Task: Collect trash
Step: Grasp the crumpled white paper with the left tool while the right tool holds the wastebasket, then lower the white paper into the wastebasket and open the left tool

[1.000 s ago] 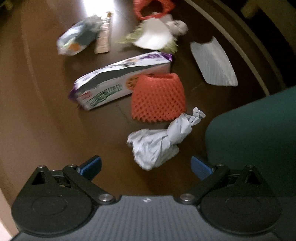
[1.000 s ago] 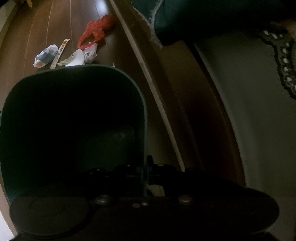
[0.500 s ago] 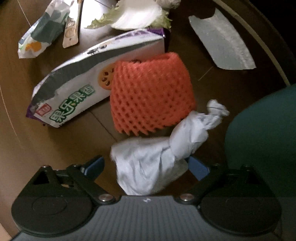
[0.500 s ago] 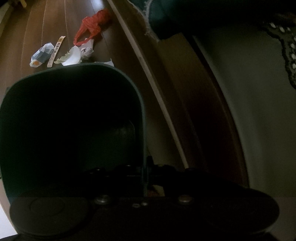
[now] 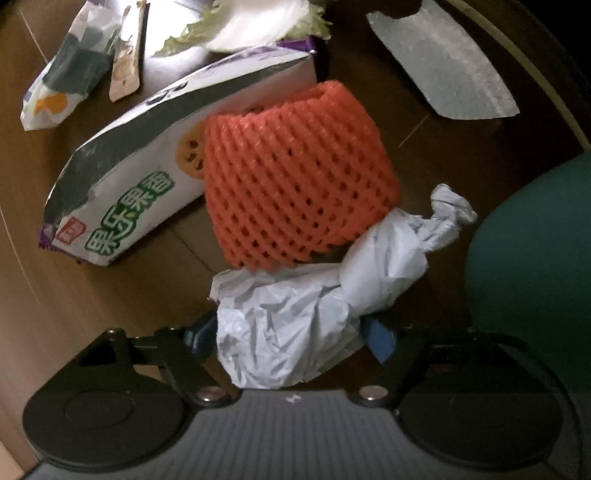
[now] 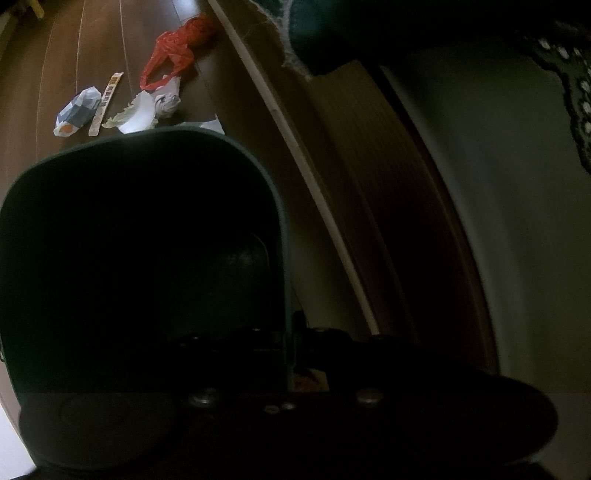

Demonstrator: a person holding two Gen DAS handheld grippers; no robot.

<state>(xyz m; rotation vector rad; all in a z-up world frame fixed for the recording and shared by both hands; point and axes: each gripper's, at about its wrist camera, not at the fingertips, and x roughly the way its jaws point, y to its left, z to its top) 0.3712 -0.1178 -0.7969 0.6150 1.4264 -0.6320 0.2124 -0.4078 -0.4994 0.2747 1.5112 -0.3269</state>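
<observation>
Compared with half a second ago, the left gripper [image 5: 291, 338] has closed in on the crumpled white paper wad [image 5: 295, 332], whose bulk now fills the gap between the blue fingertips [image 5: 380, 341]. Both fingertips sit against the wad's sides, pinching it. The wad's twisted tail points up and right, toward the dark green bin [image 5: 532, 280]. The wad lies on the brown wooden floor [image 5: 74, 295], touching the lower edge of the orange foam fruit net [image 5: 295, 166]. The net overlaps the white-and-purple snack box [image 5: 147, 166] at its left. Beyond lie a cabbage leaf [image 5: 255, 22], a narrow sachet [image 5: 125, 70], a crumpled wrapper [image 5: 66, 85] and a white foam sheet [image 5: 443, 62].

The right gripper [image 6: 290, 354] is clamped on the bin's rim [image 6: 284, 258]. A red plastic bag [image 6: 177, 55] lies farther along the floor.
</observation>
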